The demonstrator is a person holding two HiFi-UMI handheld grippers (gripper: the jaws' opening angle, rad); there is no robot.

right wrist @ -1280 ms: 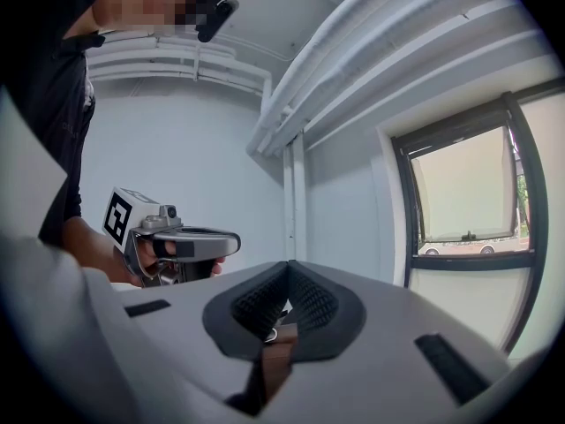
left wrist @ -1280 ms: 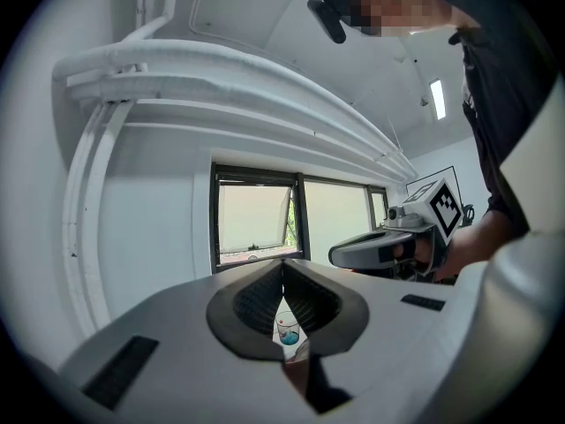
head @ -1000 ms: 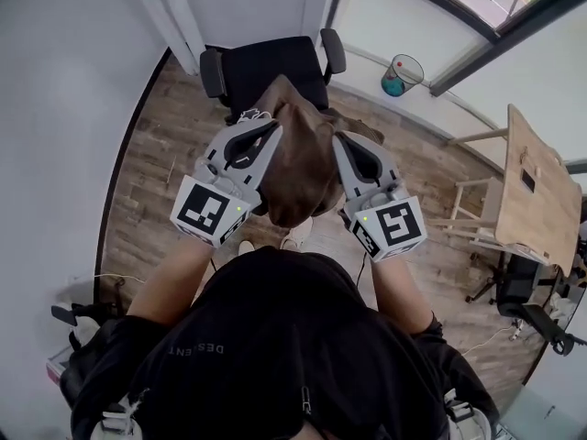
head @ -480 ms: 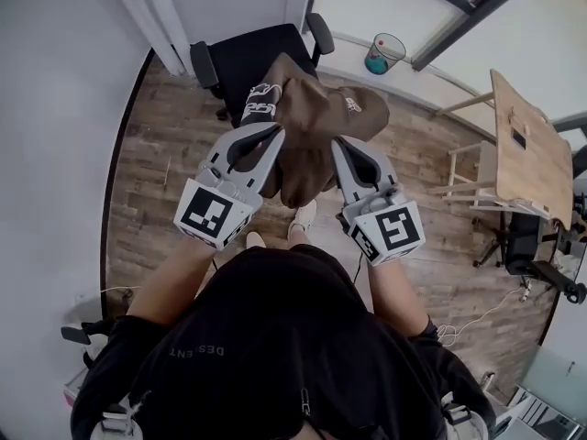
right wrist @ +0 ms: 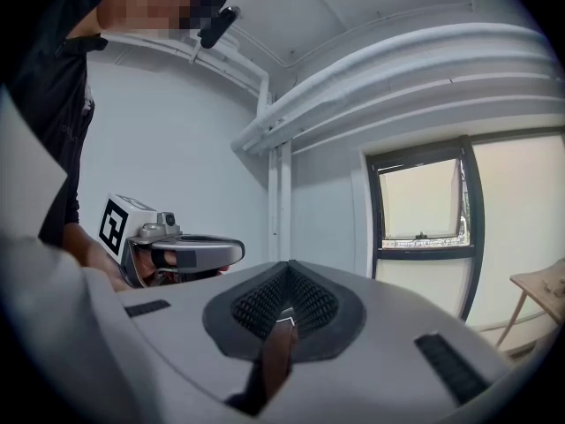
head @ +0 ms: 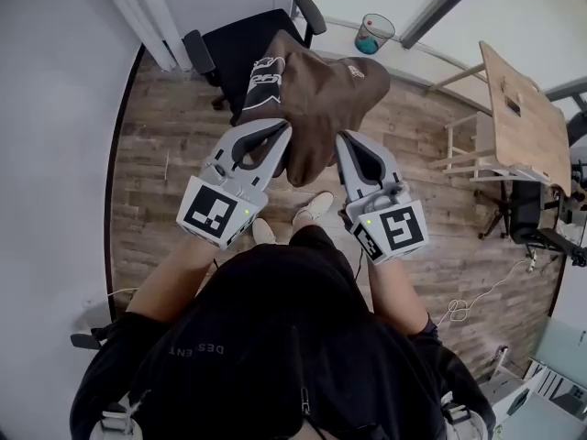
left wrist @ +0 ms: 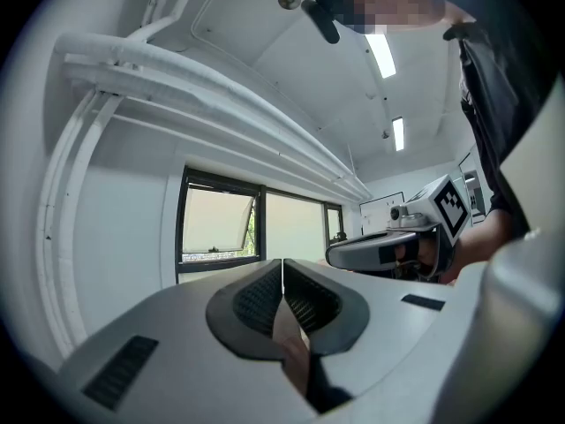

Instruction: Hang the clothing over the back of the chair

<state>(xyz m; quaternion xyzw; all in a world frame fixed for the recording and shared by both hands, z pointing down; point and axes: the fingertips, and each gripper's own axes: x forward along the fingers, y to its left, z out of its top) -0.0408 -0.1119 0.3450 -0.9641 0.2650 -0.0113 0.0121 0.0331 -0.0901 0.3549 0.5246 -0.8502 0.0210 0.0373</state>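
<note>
Both tools are clamped. The left gripper (head: 278, 138) and the right gripper (head: 346, 145) each have their jaws closed on a fold of the brown clothing (head: 316, 94). It hangs bunched between them at upper centre of the head view and overlaps the near edge of the black chair (head: 229, 49). Whether it is over the chair yet, I cannot tell.

Risks:
- Each pinch seems to catch only a thin fold, so a tug could free it and drop the cloth onto the wood floor (head: 156, 154).
- Bunched like this, it may land on the seat or snag an armrest.

Around: a bin (head: 371, 33) at top centre-right and a wooden table (head: 518, 122) at the right edge, both well apart from the chair. Nothing blocks the way.
</note>
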